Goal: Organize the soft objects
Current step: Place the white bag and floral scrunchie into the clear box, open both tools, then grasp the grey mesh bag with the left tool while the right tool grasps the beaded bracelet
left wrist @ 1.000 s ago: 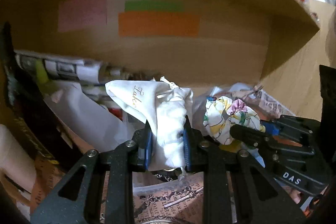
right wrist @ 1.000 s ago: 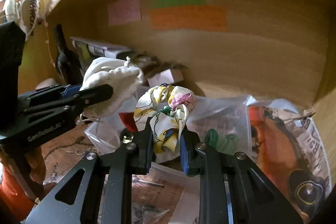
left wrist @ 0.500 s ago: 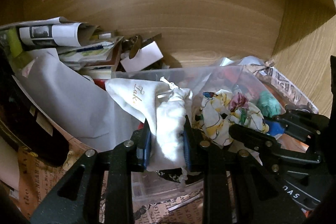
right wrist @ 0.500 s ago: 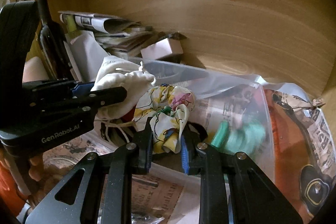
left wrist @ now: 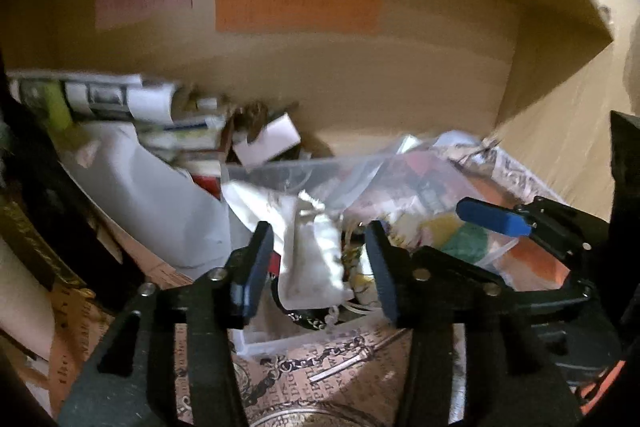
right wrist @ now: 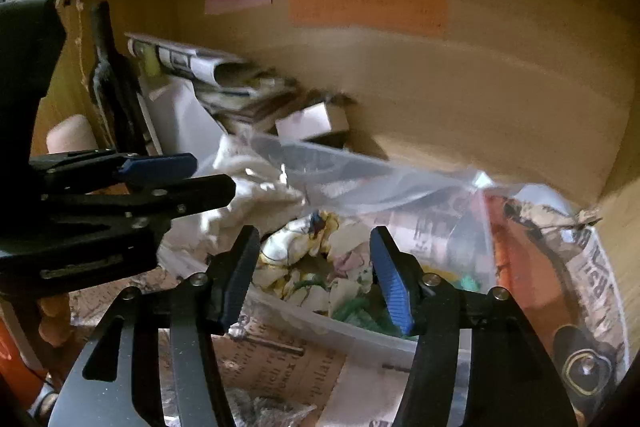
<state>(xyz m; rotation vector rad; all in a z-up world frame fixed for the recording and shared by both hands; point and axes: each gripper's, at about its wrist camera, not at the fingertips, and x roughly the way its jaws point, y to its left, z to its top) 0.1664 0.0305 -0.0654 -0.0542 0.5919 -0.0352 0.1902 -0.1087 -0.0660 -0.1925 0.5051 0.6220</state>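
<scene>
A clear plastic bin (left wrist: 304,167) stands inside a wooden cabinet. A white drawstring pouch (left wrist: 316,259) lies in it, between the open fingers of my left gripper (left wrist: 318,267), untouched by the pads. In the right wrist view a flowered fabric scrunchie (right wrist: 316,267) lies in the bin (right wrist: 360,171) between the open fingers of my right gripper (right wrist: 316,271). The pouch (right wrist: 248,199) shows to its left, under the left gripper (right wrist: 200,175). A green soft item (left wrist: 464,247) lies in the bin too. The right gripper (left wrist: 492,223) shows at the right of the left wrist view.
Rolled newspapers and booklets (left wrist: 120,99) pile at the back left, with a white sheet (left wrist: 160,211) and a small white box (left wrist: 268,143). Pink, green and orange notes (left wrist: 296,7) stick on the back wall. Printed paper (right wrist: 280,359) lines the shelf floor.
Both grippers have opened and let go: the white pouch and the flowered scrunchie now lie in the clear bin. Both views have tilted back up.
</scene>
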